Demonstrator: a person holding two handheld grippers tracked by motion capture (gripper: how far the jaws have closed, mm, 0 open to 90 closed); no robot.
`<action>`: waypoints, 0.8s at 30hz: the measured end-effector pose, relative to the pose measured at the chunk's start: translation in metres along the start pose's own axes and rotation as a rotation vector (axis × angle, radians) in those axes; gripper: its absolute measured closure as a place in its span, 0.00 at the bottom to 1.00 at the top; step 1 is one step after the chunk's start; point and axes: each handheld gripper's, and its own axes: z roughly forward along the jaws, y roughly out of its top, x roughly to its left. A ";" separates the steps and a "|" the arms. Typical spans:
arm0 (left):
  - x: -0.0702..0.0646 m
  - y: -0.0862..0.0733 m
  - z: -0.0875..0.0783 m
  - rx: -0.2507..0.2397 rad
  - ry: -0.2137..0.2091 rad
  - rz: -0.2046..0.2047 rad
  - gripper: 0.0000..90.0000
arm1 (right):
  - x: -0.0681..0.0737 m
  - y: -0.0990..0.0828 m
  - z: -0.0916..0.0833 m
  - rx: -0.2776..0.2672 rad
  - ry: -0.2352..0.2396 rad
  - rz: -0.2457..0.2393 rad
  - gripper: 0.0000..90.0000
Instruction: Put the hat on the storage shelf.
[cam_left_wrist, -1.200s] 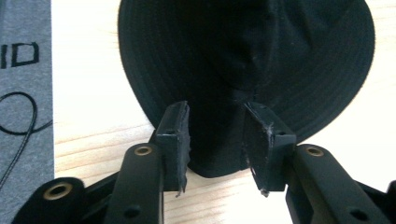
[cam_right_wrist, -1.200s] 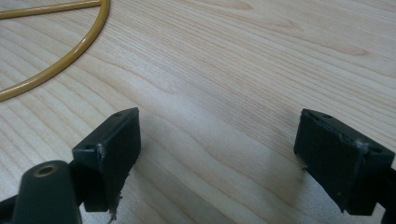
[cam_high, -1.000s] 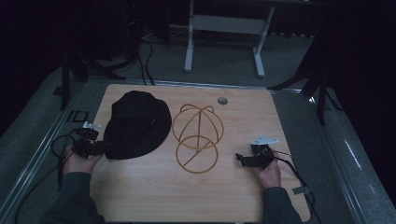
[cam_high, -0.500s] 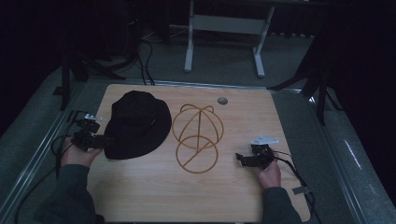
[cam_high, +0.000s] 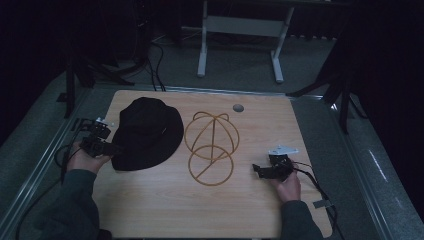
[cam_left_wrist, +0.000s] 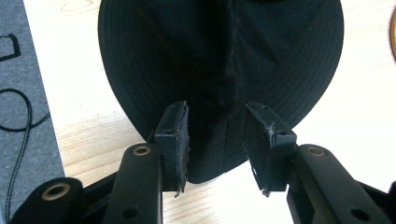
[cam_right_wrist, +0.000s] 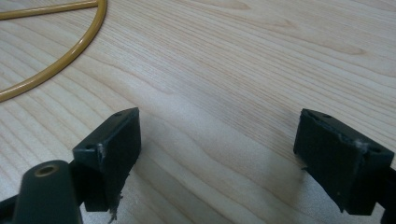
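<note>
A black hat (cam_high: 147, 132) lies flat on the left half of the wooden counter (cam_high: 165, 210), its brim toward the person's left hand. The left claw (cam_high: 111, 148) sits at the counter's left edge with its tips at the hat's near brim. In the left gripper view the left claw (cam_left_wrist: 217, 140) has its jaws partly apart, one on either side of the brim's edge, with the hat (cam_left_wrist: 219, 56) spreading out ahead of them. The pads seem to stand just clear of the cloth rather than pinching it, though the black on black makes this hard to judge.

Just right of the hat, near the counter's middle, stands a yellow wire frame (cam_high: 210, 145) of hoops; hat and frame lie close together.

The right claw (cam_high: 256, 170) rests on the counter's right side, well apart from the hat and a little right of the frame. In the right gripper view the right claw (cam_right_wrist: 217, 161) is wide open over bare wood and holds nothing; a curve of the frame (cam_right_wrist: 56, 58) shows at upper left.

A small grey disc (cam_high: 238, 107) lies near the counter's far edge.
</note>
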 end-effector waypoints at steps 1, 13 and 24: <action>-0.001 0.002 0.000 0.004 0.001 0.003 0.66 | 0.000 0.000 0.000 0.000 0.000 0.000 0.16; -0.005 0.032 0.007 0.104 0.003 0.080 0.59 | 0.000 0.000 0.000 0.000 0.000 0.000 0.16; 0.000 0.052 0.022 0.187 0.010 0.098 0.49 | 0.000 0.000 0.000 0.000 0.000 0.000 0.16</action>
